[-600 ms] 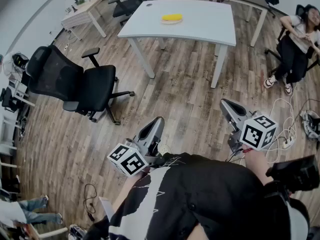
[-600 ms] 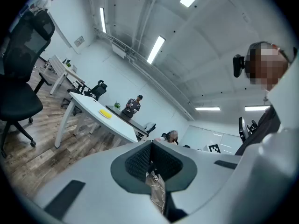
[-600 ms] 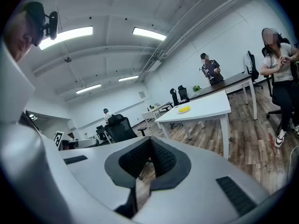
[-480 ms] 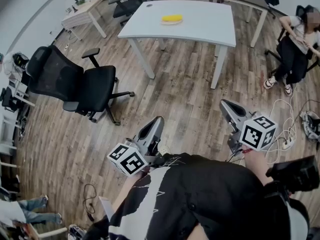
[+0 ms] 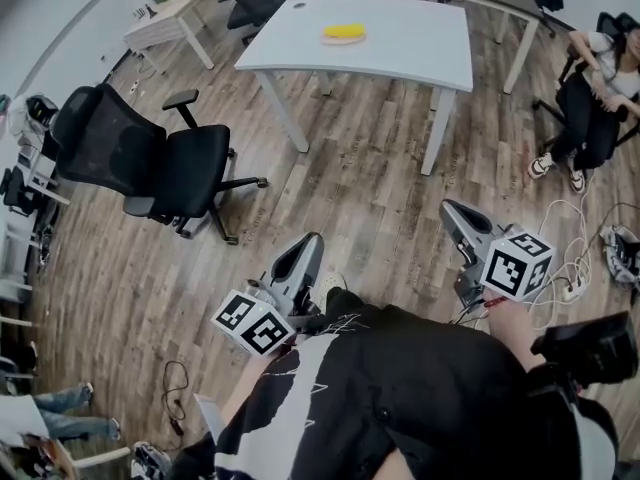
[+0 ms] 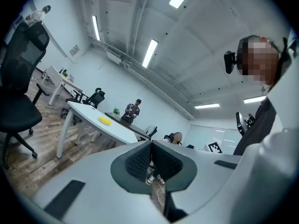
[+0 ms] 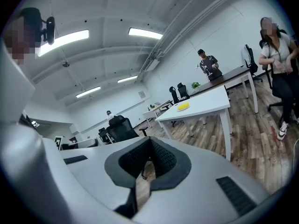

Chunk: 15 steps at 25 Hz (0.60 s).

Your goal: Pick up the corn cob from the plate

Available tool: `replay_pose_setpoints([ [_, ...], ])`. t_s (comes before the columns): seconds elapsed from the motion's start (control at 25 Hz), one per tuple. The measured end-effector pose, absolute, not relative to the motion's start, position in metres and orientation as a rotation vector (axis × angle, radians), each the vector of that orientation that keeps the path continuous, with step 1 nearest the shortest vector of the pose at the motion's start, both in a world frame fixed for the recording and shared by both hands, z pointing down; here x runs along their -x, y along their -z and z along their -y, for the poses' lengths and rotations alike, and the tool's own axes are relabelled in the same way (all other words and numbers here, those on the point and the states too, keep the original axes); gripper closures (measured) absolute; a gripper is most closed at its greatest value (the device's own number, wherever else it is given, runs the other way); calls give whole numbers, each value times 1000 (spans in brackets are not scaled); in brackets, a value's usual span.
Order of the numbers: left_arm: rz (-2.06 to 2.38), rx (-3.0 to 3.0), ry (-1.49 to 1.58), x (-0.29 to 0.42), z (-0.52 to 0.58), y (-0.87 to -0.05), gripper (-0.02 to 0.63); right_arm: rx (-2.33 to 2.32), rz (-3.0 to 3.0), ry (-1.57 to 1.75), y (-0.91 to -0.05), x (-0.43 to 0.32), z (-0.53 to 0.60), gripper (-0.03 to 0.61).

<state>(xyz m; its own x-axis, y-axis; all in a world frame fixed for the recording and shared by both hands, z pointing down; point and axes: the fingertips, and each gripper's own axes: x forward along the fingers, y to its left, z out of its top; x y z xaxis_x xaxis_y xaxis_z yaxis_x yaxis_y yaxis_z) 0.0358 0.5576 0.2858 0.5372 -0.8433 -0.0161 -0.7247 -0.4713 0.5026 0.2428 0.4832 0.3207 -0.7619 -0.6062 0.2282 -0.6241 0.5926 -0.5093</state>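
Yellow corn cob (image 5: pixel 343 32) on plate (image 5: pixel 343 41); left hand-held gripper (image 5: pixel 308 240), right hand-held gripper (image 5: pixel 448 208) both closed, empty.

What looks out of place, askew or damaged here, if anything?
Nothing stands out. The corn cob lies on its plate on the white table. The left gripper and right gripper are shut, empty, far from it. Only loose cables clutter the floor.

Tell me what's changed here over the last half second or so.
The head view shifted a little: the white table and the black chair sit slightly higher in frame. Nothing was taken or let go. The corn cob stays on its plate, and the left gripper and right gripper stay shut, empty.
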Motion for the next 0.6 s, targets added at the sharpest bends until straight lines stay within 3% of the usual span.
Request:
replay_pose_setpoints([
  [0.6, 1198, -2438, 247, -12, -442, -300, 600, -1182, 2697, -1020, -333, -224, -372, 563],
])
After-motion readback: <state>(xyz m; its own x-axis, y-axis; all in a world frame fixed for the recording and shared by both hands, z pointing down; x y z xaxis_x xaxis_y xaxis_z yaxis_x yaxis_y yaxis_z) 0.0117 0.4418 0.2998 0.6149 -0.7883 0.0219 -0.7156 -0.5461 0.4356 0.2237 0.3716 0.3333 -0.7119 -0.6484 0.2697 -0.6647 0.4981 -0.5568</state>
